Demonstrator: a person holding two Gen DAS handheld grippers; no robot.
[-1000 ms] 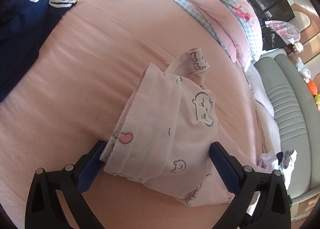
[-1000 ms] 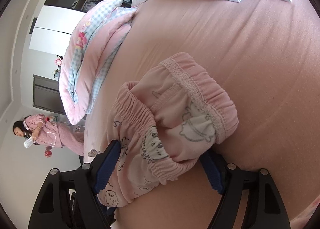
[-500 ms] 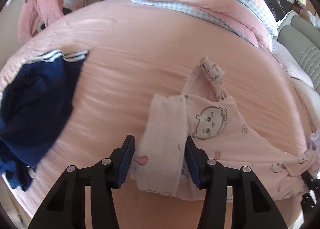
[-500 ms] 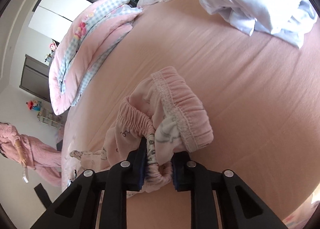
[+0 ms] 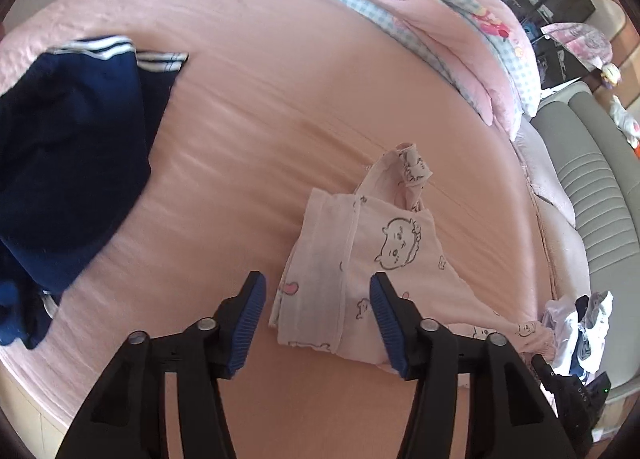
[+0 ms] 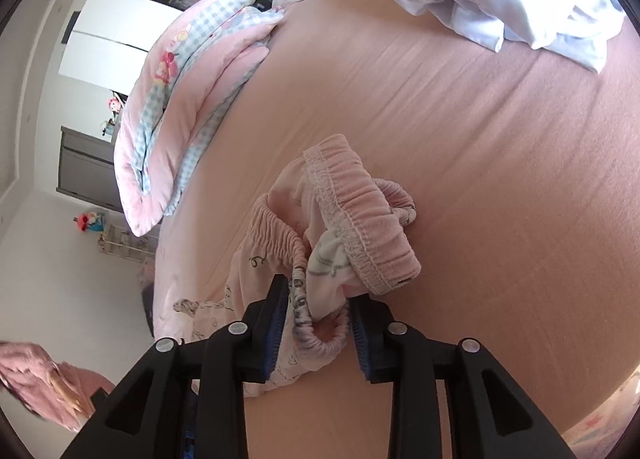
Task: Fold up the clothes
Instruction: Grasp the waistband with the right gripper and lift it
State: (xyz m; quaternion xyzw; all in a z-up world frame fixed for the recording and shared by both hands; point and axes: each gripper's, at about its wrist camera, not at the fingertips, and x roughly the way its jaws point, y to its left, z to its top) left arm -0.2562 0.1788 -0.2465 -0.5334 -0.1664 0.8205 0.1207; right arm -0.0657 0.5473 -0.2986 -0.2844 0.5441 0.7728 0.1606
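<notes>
- Jaws of the left gripper [image 5: 316,323] stood apart and were opening, the hem of the pink trousers [image 5: 352,279] between them, untouched.
- Jaws of the right gripper [image 6: 318,323] were opening around the bunched waistband [image 6: 360,227]; contact unclear.
- Trousers lay crumpled on the bed [image 5: 248,131].
- Step judged: release before re-gripping; next, a firmer hold to spread them flat.

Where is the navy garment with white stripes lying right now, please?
In the left wrist view, the navy garment lies crumpled at the left edge of the pink bed, apart from the pink pyjama piece.
</notes>
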